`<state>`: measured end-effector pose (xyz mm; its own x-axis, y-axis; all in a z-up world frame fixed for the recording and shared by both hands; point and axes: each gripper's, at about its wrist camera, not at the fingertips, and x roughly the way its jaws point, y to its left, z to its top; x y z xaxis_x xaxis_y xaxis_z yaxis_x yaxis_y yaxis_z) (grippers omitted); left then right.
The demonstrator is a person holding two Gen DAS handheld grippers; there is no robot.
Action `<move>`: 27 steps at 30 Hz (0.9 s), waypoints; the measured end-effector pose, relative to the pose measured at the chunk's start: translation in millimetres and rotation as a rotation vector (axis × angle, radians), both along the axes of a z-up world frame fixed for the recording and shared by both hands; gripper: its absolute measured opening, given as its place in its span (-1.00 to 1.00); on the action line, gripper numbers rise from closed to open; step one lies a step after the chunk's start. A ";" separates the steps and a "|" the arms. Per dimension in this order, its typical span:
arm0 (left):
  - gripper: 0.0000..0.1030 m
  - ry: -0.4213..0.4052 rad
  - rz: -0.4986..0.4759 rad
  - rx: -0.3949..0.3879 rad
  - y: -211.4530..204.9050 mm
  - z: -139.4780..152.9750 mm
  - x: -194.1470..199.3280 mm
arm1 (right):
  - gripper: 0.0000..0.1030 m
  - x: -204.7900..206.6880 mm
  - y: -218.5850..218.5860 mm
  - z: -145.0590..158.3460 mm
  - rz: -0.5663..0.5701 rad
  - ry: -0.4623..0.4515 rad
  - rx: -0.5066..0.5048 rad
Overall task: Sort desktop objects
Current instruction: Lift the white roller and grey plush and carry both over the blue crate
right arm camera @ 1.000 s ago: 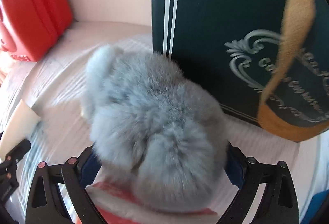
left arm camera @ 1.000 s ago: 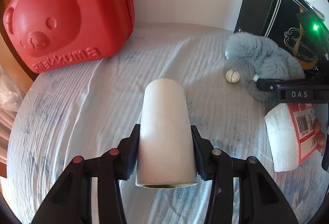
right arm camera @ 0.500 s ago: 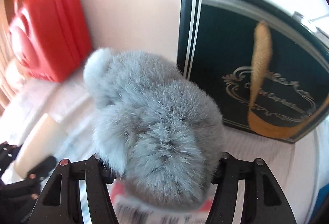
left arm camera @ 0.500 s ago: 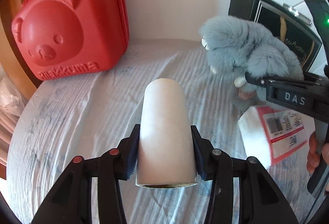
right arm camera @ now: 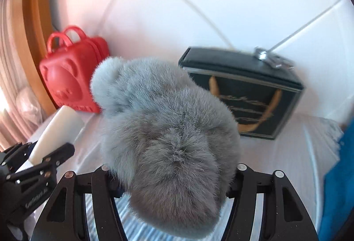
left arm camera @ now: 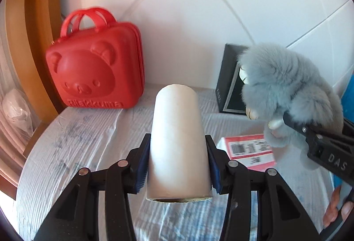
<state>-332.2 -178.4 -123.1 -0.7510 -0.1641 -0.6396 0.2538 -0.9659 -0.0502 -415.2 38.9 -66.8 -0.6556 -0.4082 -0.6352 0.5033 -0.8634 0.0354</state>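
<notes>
Cardboard tube [left arm camera: 179,141] clamped between left gripper [left arm camera: 178,172] pads, held above the table [left arm camera: 73,143]. Grey plush toy [right arm camera: 168,130] squeezed in right gripper [right arm camera: 174,183], also lifted clear of the surface. Table covered in pale striped cloth with faint blue print. Red bear case [left arm camera: 95,68] stands upright at the back against white tiled wall [left arm camera: 221,8]; dark box [right arm camera: 245,94] stands further right. Pink-labelled white packet [left arm camera: 250,150] lies flat on the cloth. Wooden frame [left arm camera: 37,30] at left.

Both wrist views face the wall, sharing the red case [left arm camera: 95,68].
</notes>
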 end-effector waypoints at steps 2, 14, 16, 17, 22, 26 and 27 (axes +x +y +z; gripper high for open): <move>-0.12 0.034 -0.015 -0.006 11.1 17.5 18.6 | 0.21 31.1 -45.4 -15.4 -0.019 0.031 -0.011; -0.12 0.225 -0.223 0.003 110.4 122.1 135.4 | 0.21 204.3 97.7 117.0 -0.212 0.236 -0.120; -0.12 0.254 -0.278 0.006 137.5 136.2 149.8 | 0.21 228.7 128.9 133.4 -0.259 0.266 -0.137; -0.12 0.265 -0.306 0.014 151.6 142.3 155.8 | 0.21 241.1 146.5 141.4 -0.287 0.283 -0.146; -0.12 0.311 -0.452 0.028 232.3 170.3 182.6 | 0.21 290.9 232.4 173.6 -0.439 0.371 -0.146; -0.12 0.336 -0.553 0.032 294.8 188.0 204.0 | 0.22 314.2 297.7 185.2 -0.551 0.410 -0.137; -0.12 0.343 -0.580 0.035 311.8 192.2 210.4 | 0.22 319.5 313.2 185.7 -0.576 0.412 -0.139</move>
